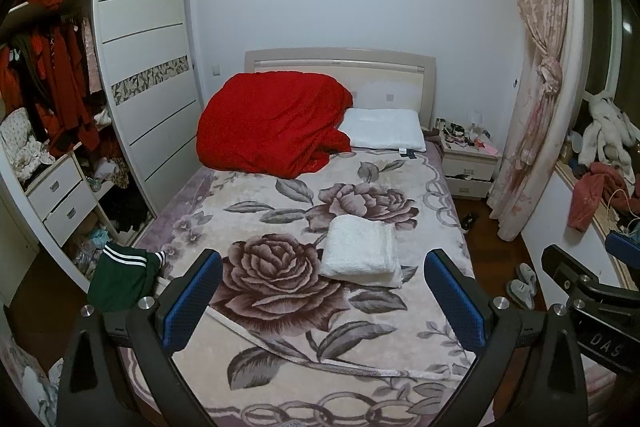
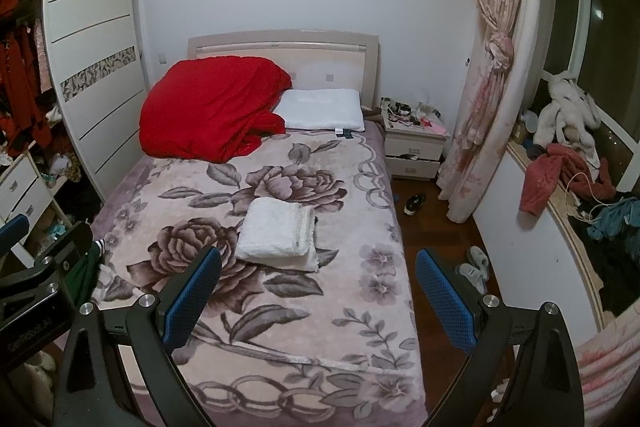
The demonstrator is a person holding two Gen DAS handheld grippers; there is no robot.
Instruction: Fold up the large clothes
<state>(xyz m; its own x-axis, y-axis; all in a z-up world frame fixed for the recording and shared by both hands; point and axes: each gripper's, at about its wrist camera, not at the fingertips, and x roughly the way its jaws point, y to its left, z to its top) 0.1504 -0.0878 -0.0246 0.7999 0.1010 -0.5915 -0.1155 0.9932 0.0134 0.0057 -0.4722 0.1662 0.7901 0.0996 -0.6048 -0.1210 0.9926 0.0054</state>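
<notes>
A folded white fleecy garment [image 1: 360, 251] [image 2: 278, 233] lies flat in the middle of the floral bed cover [image 1: 280, 211] [image 2: 256, 311]. A green garment with white stripes [image 1: 122, 277] [image 2: 90, 273] hangs over the bed's left edge. My left gripper [image 1: 322, 289] hovers open above the near half of the bed, short of the white garment, with nothing between its blue pads. My right gripper [image 2: 318, 287] is also open and empty, held over the bed's near right side. Each gripper shows at the edge of the other's view.
A red quilt [image 1: 272, 123] and a white pillow [image 1: 384, 129] lie by the headboard. An open wardrobe [image 1: 52, 115] full of clothes stands left. A cluttered nightstand [image 2: 414, 143], a tied curtain [image 2: 484, 99], shoes and slippers [image 2: 474, 265] on the floor, and a clothes-strewn sill [image 2: 568, 155] are right.
</notes>
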